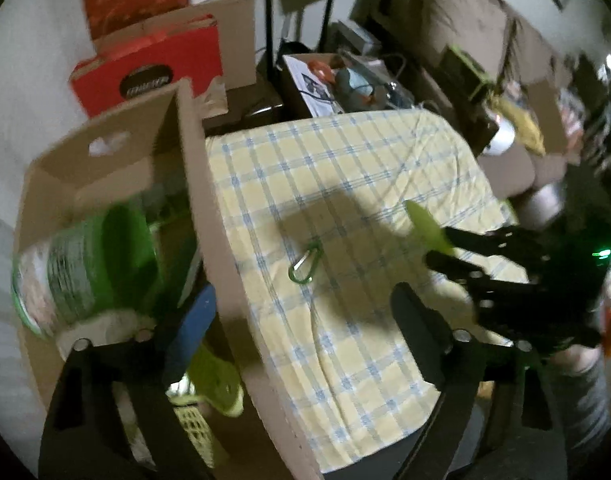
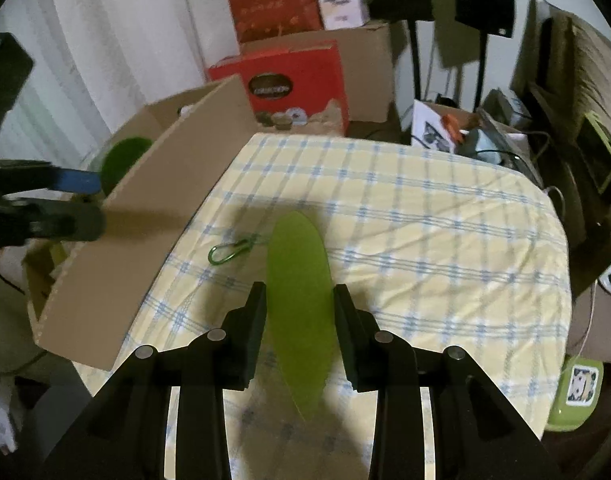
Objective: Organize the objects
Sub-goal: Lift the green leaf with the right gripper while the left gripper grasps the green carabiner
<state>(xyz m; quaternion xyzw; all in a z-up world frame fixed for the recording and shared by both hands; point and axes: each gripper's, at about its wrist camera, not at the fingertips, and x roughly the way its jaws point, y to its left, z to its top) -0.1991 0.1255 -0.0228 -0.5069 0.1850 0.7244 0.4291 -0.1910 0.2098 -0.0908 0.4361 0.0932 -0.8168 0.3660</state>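
Cluttered home room, checked tablecloth (image 2: 425, 240), stacked boxes (image 2: 305, 84)

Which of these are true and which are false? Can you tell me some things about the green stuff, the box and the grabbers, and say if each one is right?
1. The right gripper holds a flat green oval piece between its fingers. True.

2. The green carabiner lies inside the cardboard box. False: it lies on the checked tablecloth, beside the cardboard box.

3. The left gripper is shut on the carabiner. False: its jaws stand apart, with nothing between them.

4. A red box stands behind the table. True.

5. The tablecloth is plain red. False: it is yellow with blue checks.
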